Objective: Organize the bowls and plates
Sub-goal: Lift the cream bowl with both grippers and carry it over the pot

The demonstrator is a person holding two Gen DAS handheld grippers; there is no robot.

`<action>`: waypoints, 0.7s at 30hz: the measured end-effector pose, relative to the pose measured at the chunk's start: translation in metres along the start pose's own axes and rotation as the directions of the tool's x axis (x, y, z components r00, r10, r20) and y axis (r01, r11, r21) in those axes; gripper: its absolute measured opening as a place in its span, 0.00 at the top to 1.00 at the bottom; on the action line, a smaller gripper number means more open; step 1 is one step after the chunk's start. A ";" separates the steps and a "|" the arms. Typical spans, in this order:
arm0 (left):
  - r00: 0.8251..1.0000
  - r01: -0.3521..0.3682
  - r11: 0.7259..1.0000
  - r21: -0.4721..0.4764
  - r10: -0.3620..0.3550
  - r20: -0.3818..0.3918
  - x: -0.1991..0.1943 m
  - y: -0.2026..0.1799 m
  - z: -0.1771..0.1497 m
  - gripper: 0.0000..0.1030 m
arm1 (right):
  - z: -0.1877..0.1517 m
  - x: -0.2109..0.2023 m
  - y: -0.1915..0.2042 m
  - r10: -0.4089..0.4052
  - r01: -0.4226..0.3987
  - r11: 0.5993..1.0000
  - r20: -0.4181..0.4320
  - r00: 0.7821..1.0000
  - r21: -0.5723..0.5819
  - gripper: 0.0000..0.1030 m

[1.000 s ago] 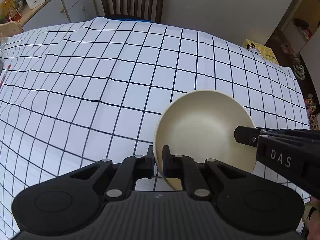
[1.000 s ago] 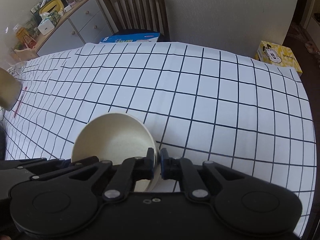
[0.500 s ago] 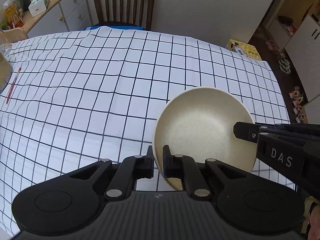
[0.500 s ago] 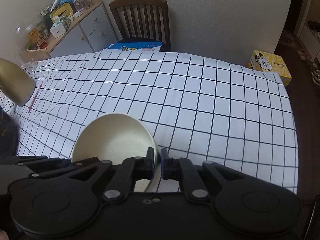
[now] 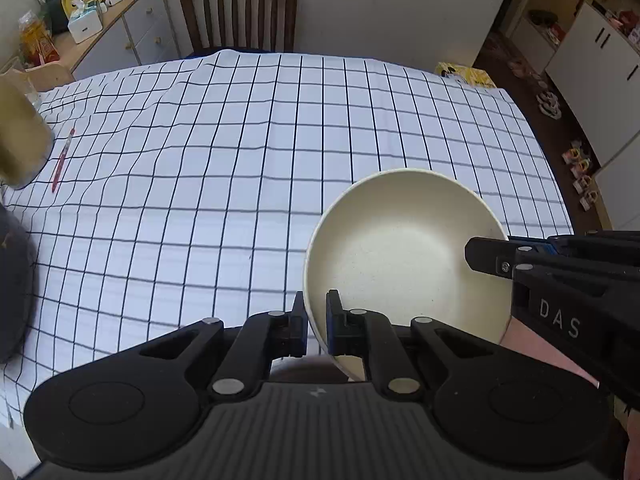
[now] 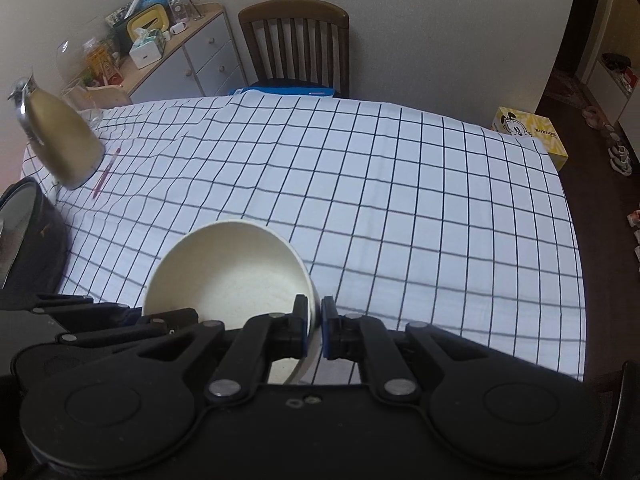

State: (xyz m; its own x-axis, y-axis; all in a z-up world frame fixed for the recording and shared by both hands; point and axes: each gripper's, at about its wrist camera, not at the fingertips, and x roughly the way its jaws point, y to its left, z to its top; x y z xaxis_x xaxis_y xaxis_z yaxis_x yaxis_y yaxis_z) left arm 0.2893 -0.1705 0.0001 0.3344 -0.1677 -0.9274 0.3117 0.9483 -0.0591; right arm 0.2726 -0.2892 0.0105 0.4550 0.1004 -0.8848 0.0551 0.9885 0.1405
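Observation:
A cream bowl (image 5: pixel 404 252) is held in the air above the near edge of the checked tablecloth (image 5: pixel 240 160). My left gripper (image 5: pixel 317 322) is shut on the bowl's left rim. My right gripper (image 6: pixel 315 328) is shut on the bowl's (image 6: pixel 232 276) right rim. The right gripper also shows at the right of the left wrist view (image 5: pixel 492 258), and the left gripper at the lower left of the right wrist view (image 6: pixel 132 320). The bowl is empty and tilted toward the cameras.
A gold kettle (image 6: pixel 60 144) and a red pen (image 6: pixel 105 174) are at the table's left. A dark round pot (image 6: pixel 28 236) sits at the near left. A wooden chair (image 6: pixel 296 44) stands behind the table, a cabinet (image 6: pixel 180 56) at back left, a yellow box (image 6: pixel 528 134) on the floor right.
Both grippers have risen and pulled back with the bowl, so more of the table and room shows. The kettle, pen and pot have come into view at the left.

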 end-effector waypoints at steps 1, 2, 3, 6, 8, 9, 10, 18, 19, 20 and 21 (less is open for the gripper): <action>1.000 0.001 1.000 0.007 -0.001 -0.003 -0.003 0.002 -0.005 0.92 | -0.004 -0.003 0.004 -0.002 0.002 1.000 -0.001 1.000 -0.003 0.93; 1.000 0.002 1.000 0.014 -0.001 -0.007 -0.006 0.003 -0.010 0.92 | -0.008 -0.006 0.008 -0.004 0.004 1.000 -0.002 1.000 -0.005 0.93; 1.000 0.001 1.000 0.021 -0.001 -0.010 -0.009 0.005 -0.016 0.92 | -0.012 -0.009 0.012 -0.006 0.006 1.000 -0.005 1.000 -0.009 0.93; 1.000 -0.001 0.999 0.035 0.002 -0.020 -0.015 0.011 -0.032 0.92 | -0.023 -0.014 0.021 -0.008 0.008 1.000 -0.013 1.000 -0.011 0.93; 1.000 -0.007 0.999 0.048 0.008 -0.029 -0.018 0.014 -0.042 0.92 | -0.033 -0.017 0.028 -0.006 0.006 1.000 -0.024 1.000 -0.011 0.93; 0.999 -0.009 0.999 0.052 0.010 -0.034 -0.019 0.016 -0.048 0.92 | -0.038 -0.018 0.031 -0.004 0.004 1.000 -0.030 1.000 -0.010 0.93; 0.999 -0.010 0.998 0.057 0.012 -0.039 -0.021 0.019 -0.054 0.92 | -0.043 -0.018 0.034 -0.002 0.002 1.000 -0.036 0.999 -0.010 0.93; 0.997 -0.007 0.997 0.078 0.014 -0.081 -0.018 0.030 -0.089 0.92 | -0.078 -0.017 0.052 0.015 -0.016 1.000 -0.085 0.996 -0.004 0.93; 0.996 -0.006 0.997 0.080 0.013 -0.086 -0.017 0.031 -0.093 0.92 | -0.081 -0.016 0.053 0.016 -0.016 1.000 -0.090 0.996 -0.002 0.93; 0.996 -0.004 0.997 0.080 0.012 -0.090 -0.016 0.032 -0.097 0.92 | -0.085 -0.016 0.055 0.017 -0.017 1.000 -0.095 0.995 0.000 0.93; 0.995 -0.005 0.997 0.079 0.012 -0.096 -0.015 0.033 -0.101 0.92 | -0.088 -0.015 0.056 0.018 -0.018 1.000 -0.099 0.995 0.003 0.93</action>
State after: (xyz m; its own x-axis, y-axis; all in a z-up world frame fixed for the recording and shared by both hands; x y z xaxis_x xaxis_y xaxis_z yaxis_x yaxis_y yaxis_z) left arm 0.2051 -0.1093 -0.0253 0.2513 -0.1296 -0.9592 0.3797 0.9247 -0.0254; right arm 0.1903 -0.2252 -0.0073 0.3657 0.1286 -0.9218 0.0494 0.9863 0.1572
